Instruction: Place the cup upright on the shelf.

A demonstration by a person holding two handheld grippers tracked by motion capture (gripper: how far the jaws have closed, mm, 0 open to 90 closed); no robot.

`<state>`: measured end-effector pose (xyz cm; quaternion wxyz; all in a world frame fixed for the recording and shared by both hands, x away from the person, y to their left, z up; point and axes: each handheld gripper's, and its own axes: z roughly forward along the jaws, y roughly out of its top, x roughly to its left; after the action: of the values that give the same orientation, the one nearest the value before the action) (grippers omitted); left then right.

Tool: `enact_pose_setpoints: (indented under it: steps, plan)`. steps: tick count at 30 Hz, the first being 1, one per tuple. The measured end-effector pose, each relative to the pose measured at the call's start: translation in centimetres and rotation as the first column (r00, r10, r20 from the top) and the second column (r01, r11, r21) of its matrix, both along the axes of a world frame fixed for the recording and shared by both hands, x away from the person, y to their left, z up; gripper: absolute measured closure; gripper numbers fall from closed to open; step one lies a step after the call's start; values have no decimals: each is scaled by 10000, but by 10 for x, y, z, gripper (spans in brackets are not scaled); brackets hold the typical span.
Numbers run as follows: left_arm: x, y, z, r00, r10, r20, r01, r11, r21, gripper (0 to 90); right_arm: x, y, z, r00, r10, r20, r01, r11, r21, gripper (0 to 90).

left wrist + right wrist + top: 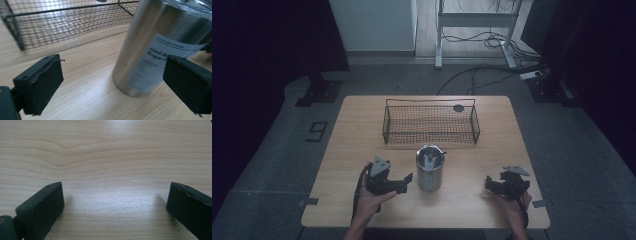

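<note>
Here the upright steel tumbler stands centre-frame — just right of the left hand-held gripper, jaws wide, empty — right hand-held gripper likewise, farther off.

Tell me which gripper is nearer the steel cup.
The left gripper: its open jaws point at the cup from just beside it, and its own view shows the cup close up. The right gripper sits farther off, facing bare table.

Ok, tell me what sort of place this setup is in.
Probably a lab or recording studio rather than a home: a lone wooden table on grey floor, dark curtains at the sides, loose cables under a metal desk frame behind, and a number marker taped to the floor.
</note>
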<state>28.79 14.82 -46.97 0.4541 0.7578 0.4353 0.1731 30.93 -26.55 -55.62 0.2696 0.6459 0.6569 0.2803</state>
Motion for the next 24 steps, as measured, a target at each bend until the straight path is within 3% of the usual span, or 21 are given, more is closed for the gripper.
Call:
enact_pose_setpoints:
  steps: [9,14,24]
  plan:
    - [-2,-19,-3,9980,-632,-55,633,9979,124,0,0,0,0,10000,15,11,-15,10000,-9,12]
    - [-2,-28,-3,9944,-1041,-179,1039,9945,-83,0,0,0,0,10000,13,7,-13,10000,-3,13]
    - [1,-44,-1,9923,-1234,-89,1235,9923,132,0,0,0,0,10000,34,13,-34,10000,0,15]
